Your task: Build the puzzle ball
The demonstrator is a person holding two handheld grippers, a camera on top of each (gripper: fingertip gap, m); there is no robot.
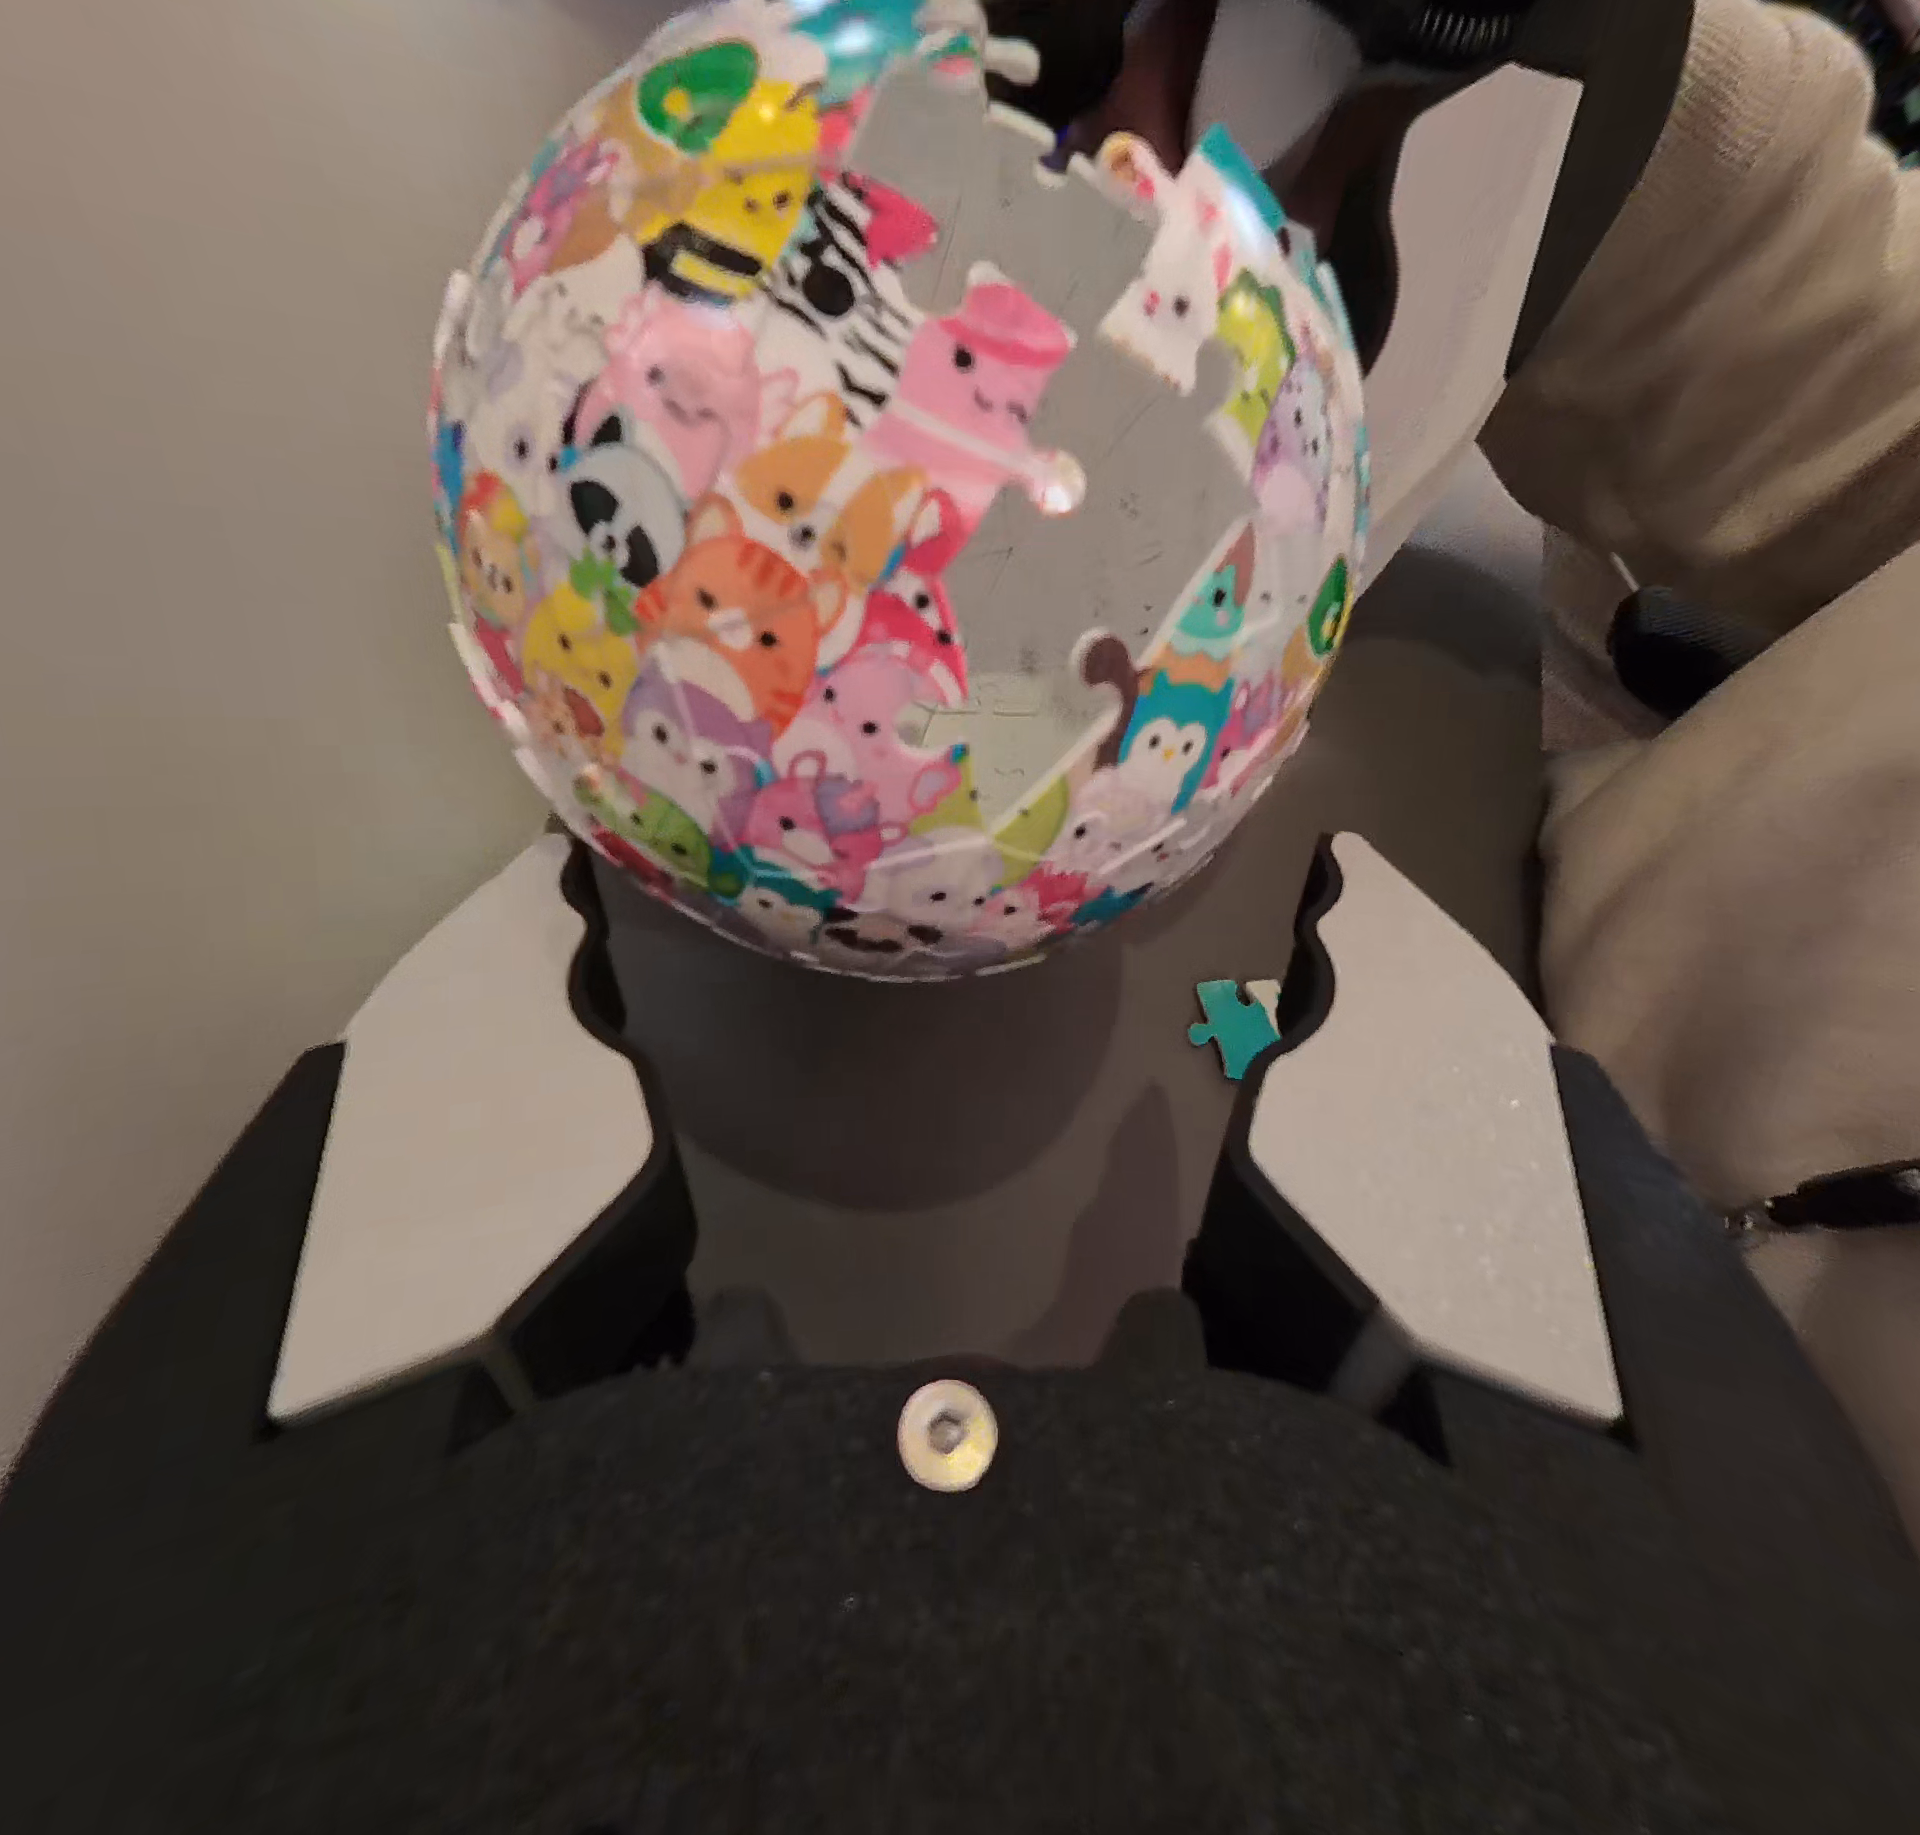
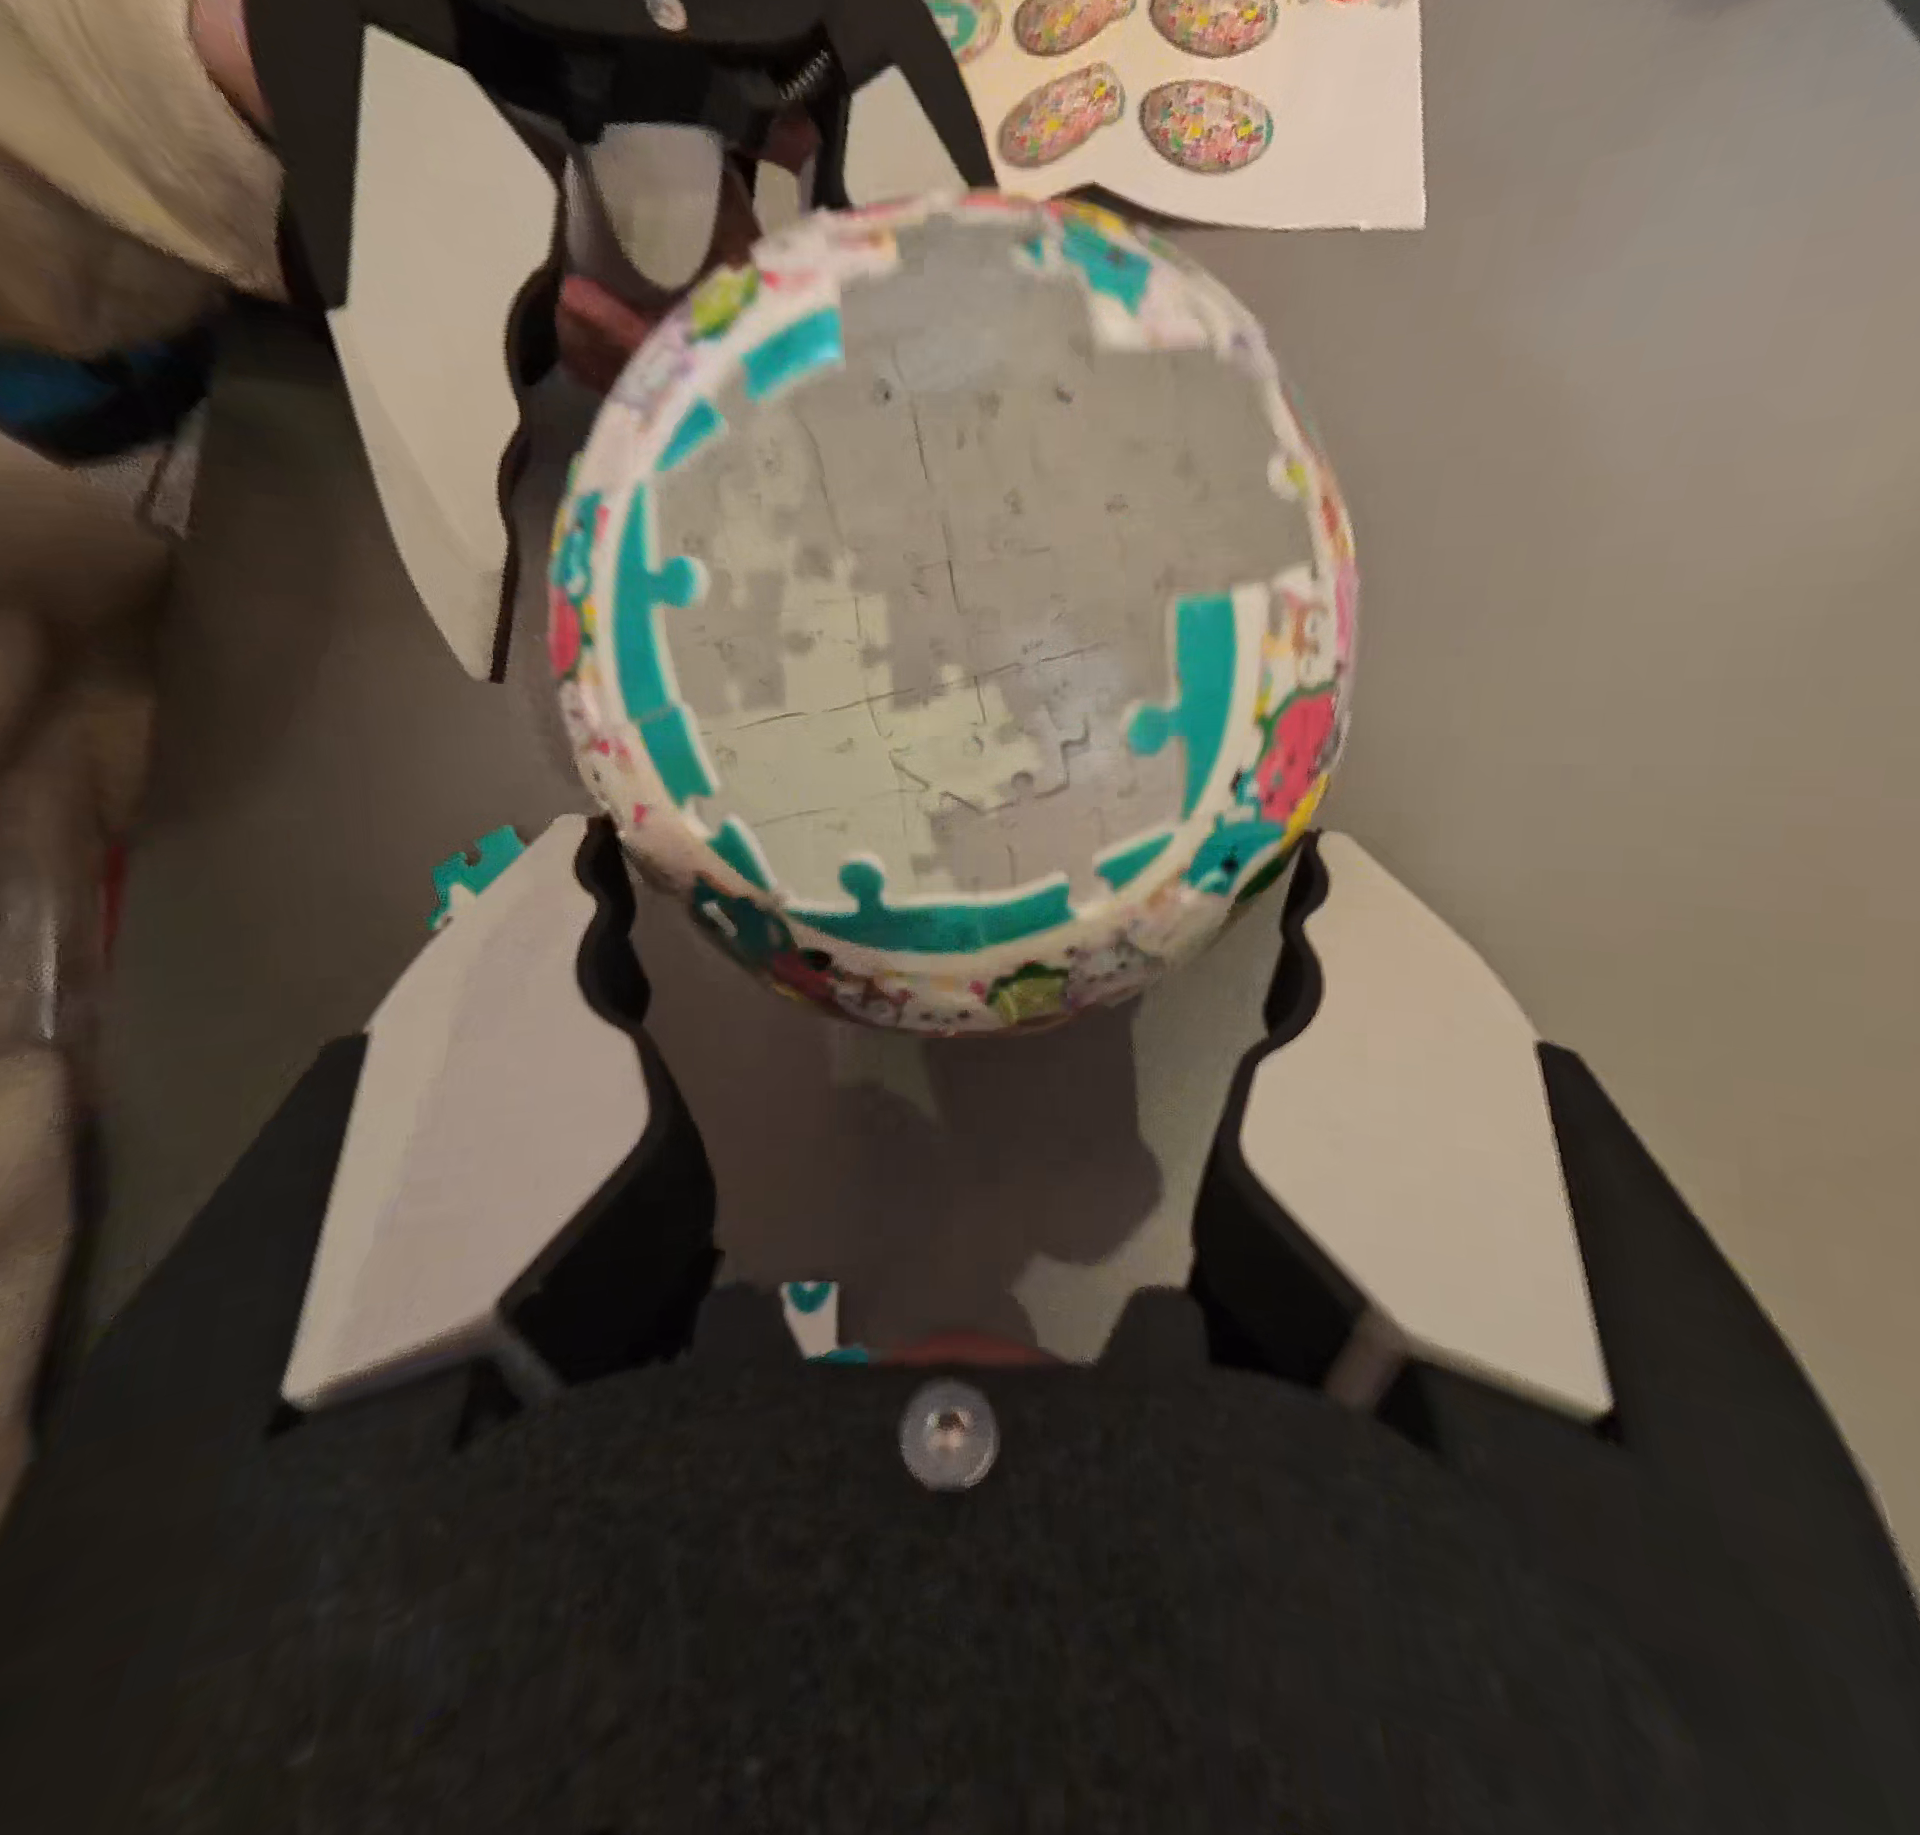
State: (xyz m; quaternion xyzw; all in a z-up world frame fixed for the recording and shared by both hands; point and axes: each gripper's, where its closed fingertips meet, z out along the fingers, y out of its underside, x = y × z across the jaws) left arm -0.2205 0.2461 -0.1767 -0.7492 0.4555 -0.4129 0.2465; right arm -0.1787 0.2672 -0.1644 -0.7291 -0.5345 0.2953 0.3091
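- Puzzle ball (image 1: 894, 497) mid-frame, part-built, gap w/ grey inside; sits btwn both grippers.
- Left gripper (image 1: 951, 881): fingers spread wide, tips at ball's underside; grip unclear.
- Right gripper (image 2: 948, 886): same, wide apart; can't tell if holding.
- Loose teal piece (image 1: 1231, 1025) on table (image 1: 208, 435), lower right of ball.
- Leaflet (image 2: 1226, 81) upper right.

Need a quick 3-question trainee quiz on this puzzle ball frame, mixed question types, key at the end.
1. True or false: the puzzle ball is fully assembled.
2. In the left wrist view, the loose piece lying on the table is mostly: A teal, B red, C black.
3. Fill in: in the right wrist view, beyond the ball lies a ____.

Key:
1. False. A large gap exposes the grey inside.
2. A.
3. Printed sheet with pictures of puzzle sections.
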